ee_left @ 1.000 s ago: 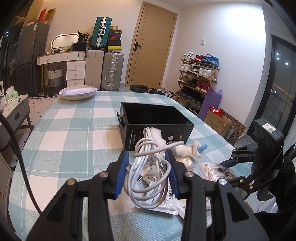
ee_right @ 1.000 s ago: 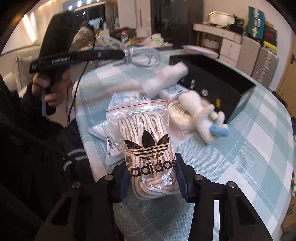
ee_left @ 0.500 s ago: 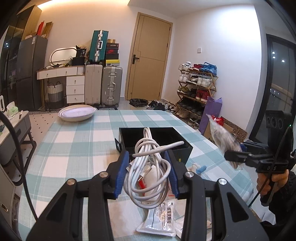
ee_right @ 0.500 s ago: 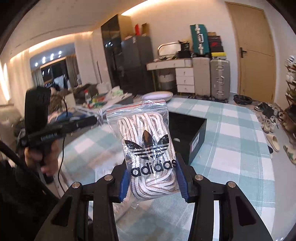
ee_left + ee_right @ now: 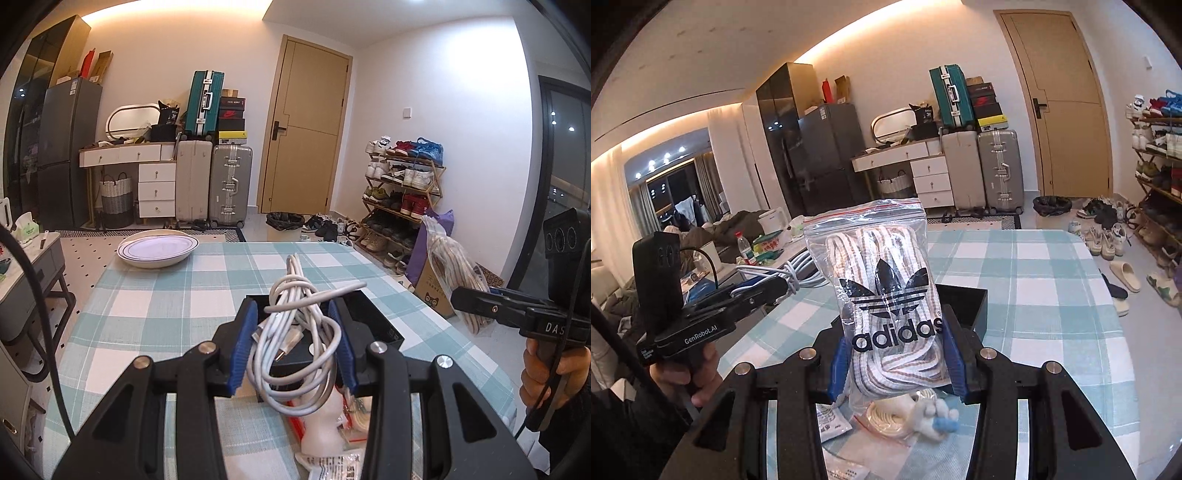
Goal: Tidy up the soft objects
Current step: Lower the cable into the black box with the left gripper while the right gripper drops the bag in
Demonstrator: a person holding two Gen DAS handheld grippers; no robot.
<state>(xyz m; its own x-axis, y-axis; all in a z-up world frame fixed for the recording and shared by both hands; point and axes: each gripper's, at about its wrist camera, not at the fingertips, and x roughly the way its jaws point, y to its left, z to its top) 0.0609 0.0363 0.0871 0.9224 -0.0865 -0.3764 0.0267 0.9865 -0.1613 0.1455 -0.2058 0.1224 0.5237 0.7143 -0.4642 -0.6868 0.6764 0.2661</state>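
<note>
My left gripper (image 5: 293, 347) is shut on a coiled white cable bundle (image 5: 299, 343), held up over the near edge of the open black box (image 5: 373, 317) on the checked table. My right gripper (image 5: 895, 360) is shut on a clear zip bag of striped shoelaces (image 5: 886, 291) with a black logo, raised above the table in front of the black box (image 5: 964, 299). Each gripper shows in the other's view: the left gripper (image 5: 786, 286) with its cable at the left, the right gripper (image 5: 458, 299) with its bag (image 5: 450, 266) at the right.
Below the grippers lie a white soft toy with a blue tip (image 5: 936, 417), a coil of cream cord (image 5: 890, 415) and small packets (image 5: 831, 424). A white plate (image 5: 157, 250) sits at the table's far left corner. Suitcases, drawers and a shoe rack line the walls.
Both grippers have risen off the pile with their loads. The right one tipped up from looking down at the table to looking across the room. The left moved closer over the black box.
</note>
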